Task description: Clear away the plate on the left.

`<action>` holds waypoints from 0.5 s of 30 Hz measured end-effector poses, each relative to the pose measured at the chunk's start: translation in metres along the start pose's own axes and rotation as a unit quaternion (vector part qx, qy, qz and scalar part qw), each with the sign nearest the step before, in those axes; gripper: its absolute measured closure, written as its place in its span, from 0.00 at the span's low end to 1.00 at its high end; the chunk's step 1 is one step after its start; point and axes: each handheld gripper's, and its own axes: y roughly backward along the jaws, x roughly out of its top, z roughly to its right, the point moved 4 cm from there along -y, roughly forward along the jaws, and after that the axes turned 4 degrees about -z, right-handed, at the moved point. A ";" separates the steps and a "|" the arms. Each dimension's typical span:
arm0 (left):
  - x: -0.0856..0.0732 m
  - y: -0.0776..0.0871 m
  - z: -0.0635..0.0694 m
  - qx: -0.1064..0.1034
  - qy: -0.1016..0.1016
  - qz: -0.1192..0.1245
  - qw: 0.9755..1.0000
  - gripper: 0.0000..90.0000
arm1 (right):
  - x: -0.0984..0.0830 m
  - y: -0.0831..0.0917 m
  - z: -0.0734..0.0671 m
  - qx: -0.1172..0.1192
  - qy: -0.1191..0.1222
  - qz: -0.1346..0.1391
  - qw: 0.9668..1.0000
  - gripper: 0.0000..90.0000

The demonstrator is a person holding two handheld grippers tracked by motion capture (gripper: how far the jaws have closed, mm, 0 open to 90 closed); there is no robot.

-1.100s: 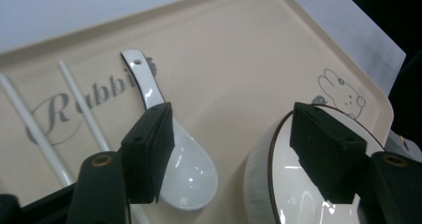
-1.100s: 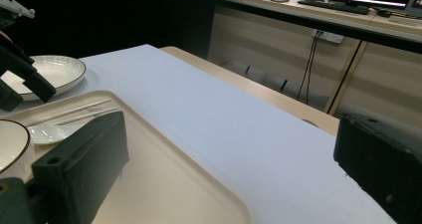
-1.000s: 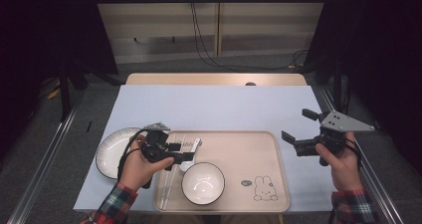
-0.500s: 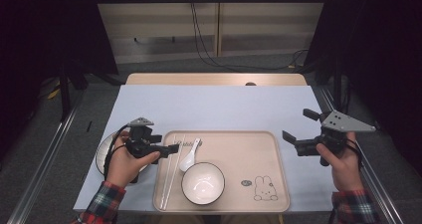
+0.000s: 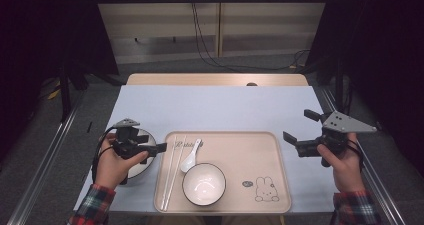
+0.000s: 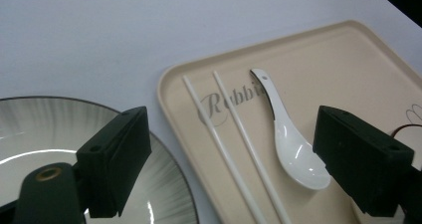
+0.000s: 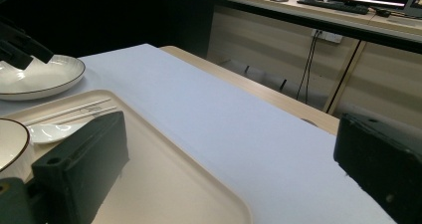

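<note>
left gripper (image 5: 159, 147): jaws just opened wide, nothing between, over plate (image 5: 142, 166) at tray's (image 5: 280, 195) 9 o'clock | spoon (image 5: 190, 157), chopsticks (image 5: 172, 170): on tray, bowl's (image 5: 203, 184) 10 o'clock | right gripper (image 5: 300, 135): jaws apart, empty

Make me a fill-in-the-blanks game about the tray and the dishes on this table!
1. The white spoon lies on the ____.
2. Beside the spoon lie two white ____.
3. The left gripper hangs over the plate with its jaws ____.
4. The drawing on the tray shows a ____.

Missing words: tray; chopsticks; open; rabbit
</note>
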 end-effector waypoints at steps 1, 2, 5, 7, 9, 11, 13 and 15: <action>0.000 0.002 -0.003 0.005 -0.003 0.000 1.000 0.17 | 0.000 0.000 0.000 0.000 0.000 0.000 1.000 0.00; -0.001 0.003 -0.004 0.006 -0.002 0.000 1.000 0.17 | 0.000 0.000 0.000 0.000 0.000 0.000 1.000 0.00; -0.003 0.006 -0.009 0.010 0.002 0.002 1.000 0.17 | 0.000 0.000 0.000 -0.001 0.000 0.000 1.000 0.00; -0.004 0.008 -0.012 0.013 0.004 0.002 1.000 0.17 | 0.000 0.000 0.000 0.000 0.000 0.000 1.000 0.00; -0.004 0.009 -0.013 0.014 0.005 0.004 1.000 0.17 | 0.000 0.000 0.000 0.000 0.000 0.000 1.000 0.00; -0.005 0.012 -0.018 0.023 0.004 0.005 1.000 0.17 | 0.000 0.000 0.000 -0.001 0.000 -0.001 1.000 0.00; -0.006 0.013 -0.020 0.026 0.009 0.008 1.000 0.16 | 0.000 0.000 0.000 0.000 0.001 0.000 1.000 0.00; -0.007 0.014 -0.023 0.029 0.009 0.006 1.000 0.16 | 0.000 0.000 0.000 0.000 0.001 0.000 1.000 0.00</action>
